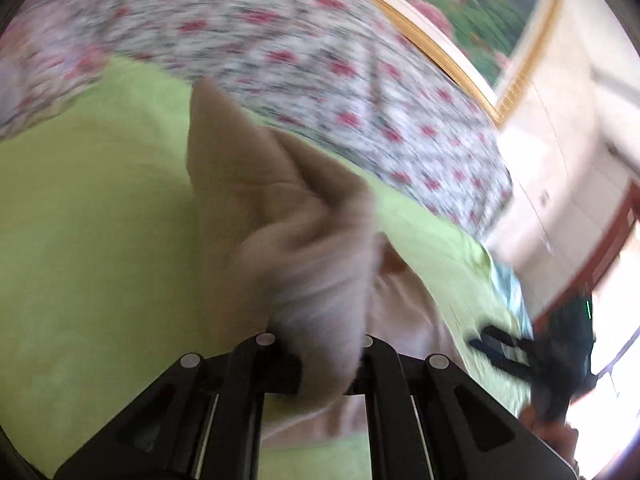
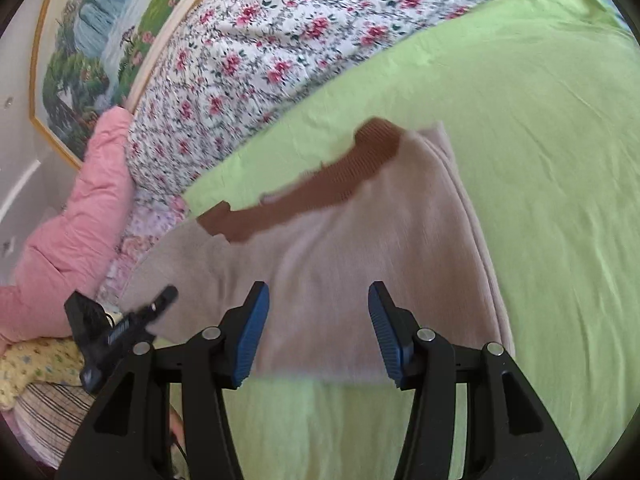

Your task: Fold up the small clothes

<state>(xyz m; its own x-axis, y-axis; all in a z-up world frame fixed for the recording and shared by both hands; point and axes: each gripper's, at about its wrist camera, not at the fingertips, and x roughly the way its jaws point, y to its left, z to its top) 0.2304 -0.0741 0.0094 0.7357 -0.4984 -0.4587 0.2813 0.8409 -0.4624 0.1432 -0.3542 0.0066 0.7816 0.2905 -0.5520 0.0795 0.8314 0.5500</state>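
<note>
A beige knitted garment [image 2: 340,240] with a brown ribbed edge [image 2: 360,160] lies on the green sheet [image 2: 540,160]. My left gripper [image 1: 320,344] is shut on a bunched fold of this garment [image 1: 248,184], which rises blurred in front of the camera. The same gripper [image 2: 160,300] shows at the garment's left corner in the right wrist view. Over the garment's near edge my right gripper [image 2: 318,320] stands open, blue pads [image 2: 252,332] apart with nothing pinched between them. It also shows as a dark shape, the right gripper [image 1: 512,356], at the sheet's far side.
A floral quilt [image 2: 260,40] lies beyond the green sheet, with a pink quilt [image 2: 80,220] to its left. A gold-framed painting [image 2: 92,40] hangs on the wall. Yellow patterned cloth [image 2: 32,368] lies at the lower left.
</note>
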